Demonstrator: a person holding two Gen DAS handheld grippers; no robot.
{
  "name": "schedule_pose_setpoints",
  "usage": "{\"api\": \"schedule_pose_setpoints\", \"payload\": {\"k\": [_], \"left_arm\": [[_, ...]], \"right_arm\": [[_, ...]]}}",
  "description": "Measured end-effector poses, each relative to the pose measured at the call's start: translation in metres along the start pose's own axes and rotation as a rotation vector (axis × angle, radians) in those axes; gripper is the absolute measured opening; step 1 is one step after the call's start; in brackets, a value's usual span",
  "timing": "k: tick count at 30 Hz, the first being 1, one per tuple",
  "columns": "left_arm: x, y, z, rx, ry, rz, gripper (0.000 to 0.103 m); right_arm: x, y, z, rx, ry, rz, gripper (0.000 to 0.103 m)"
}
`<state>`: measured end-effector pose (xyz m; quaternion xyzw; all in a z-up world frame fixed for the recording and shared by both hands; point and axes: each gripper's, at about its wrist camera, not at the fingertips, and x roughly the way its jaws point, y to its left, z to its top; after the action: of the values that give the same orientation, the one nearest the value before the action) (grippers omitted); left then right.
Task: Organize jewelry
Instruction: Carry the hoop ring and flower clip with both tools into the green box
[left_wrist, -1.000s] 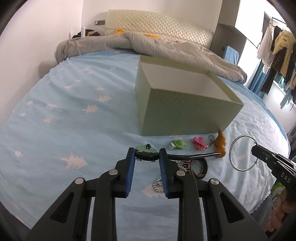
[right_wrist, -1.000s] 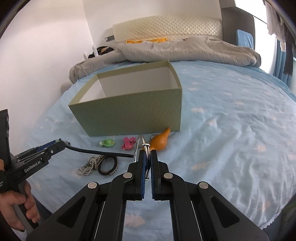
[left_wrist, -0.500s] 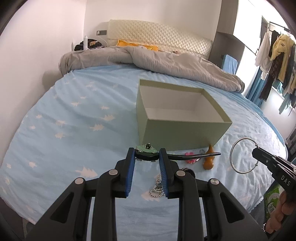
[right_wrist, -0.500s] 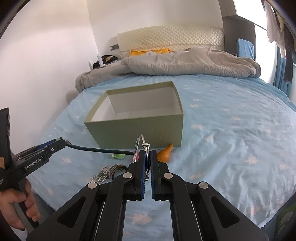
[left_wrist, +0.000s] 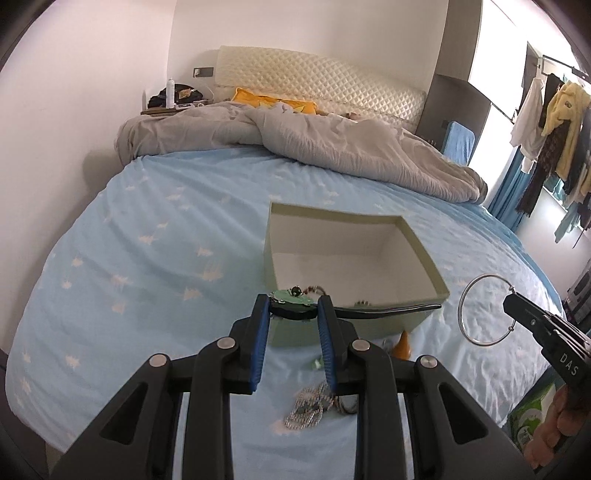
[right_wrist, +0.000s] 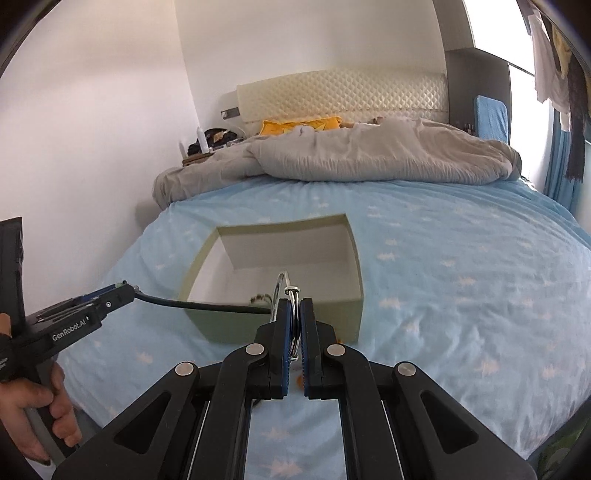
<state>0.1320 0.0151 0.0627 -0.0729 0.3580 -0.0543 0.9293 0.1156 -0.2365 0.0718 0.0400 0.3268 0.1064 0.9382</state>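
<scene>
An open green box (left_wrist: 421, 254) (right_wrist: 354, 254) with a white inside stands on the blue bed. My left gripper (left_wrist: 293, 312) is shut on a black hairband with a green ornament (left_wrist: 291, 300); its black band (left_wrist: 391, 309) sticks out to the right in front of the box's near wall. My right gripper (right_wrist: 294, 312) is shut on a silver ring bangle (right_wrist: 281, 286), held up above the box's near edge. The bangle (left_wrist: 484, 308) also shows in the left wrist view at the right gripper's tip.
On the sheet below the box lie a silver chain (left_wrist: 308, 408), a dark bracelet (left_wrist: 347, 402) and an orange pendant (left_wrist: 403, 343). A grey duvet (left_wrist: 332, 144) is heaped at the bed's head. Clothes (left_wrist: 554, 125) hang at the right.
Both grippers have risen with their pieces and moved toward the box, so I now look down into it. The small items on the sheet have dropped low in view.
</scene>
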Motion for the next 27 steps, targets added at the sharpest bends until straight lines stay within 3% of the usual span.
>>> {"api": "schedule_pose_setpoints", "payload": {"k": [11,17,27], "left_arm": [[0.062,-0.01,0.037,0.007,0.06,-0.016,0.027],[0.109,-0.01,0.046,-0.026,0.149,-0.03,0.027],[0.148,-0.019,0.049,0.022,0.209,-0.008,0.027]], "right_arm": [[0.061,-0.013,0.036,-0.002,0.047,-0.008,0.002],[0.109,-0.028,0.037,0.012,0.12,-0.009,0.002],[0.155,-0.035,0.034,0.018,0.175,0.007,0.002]]}}
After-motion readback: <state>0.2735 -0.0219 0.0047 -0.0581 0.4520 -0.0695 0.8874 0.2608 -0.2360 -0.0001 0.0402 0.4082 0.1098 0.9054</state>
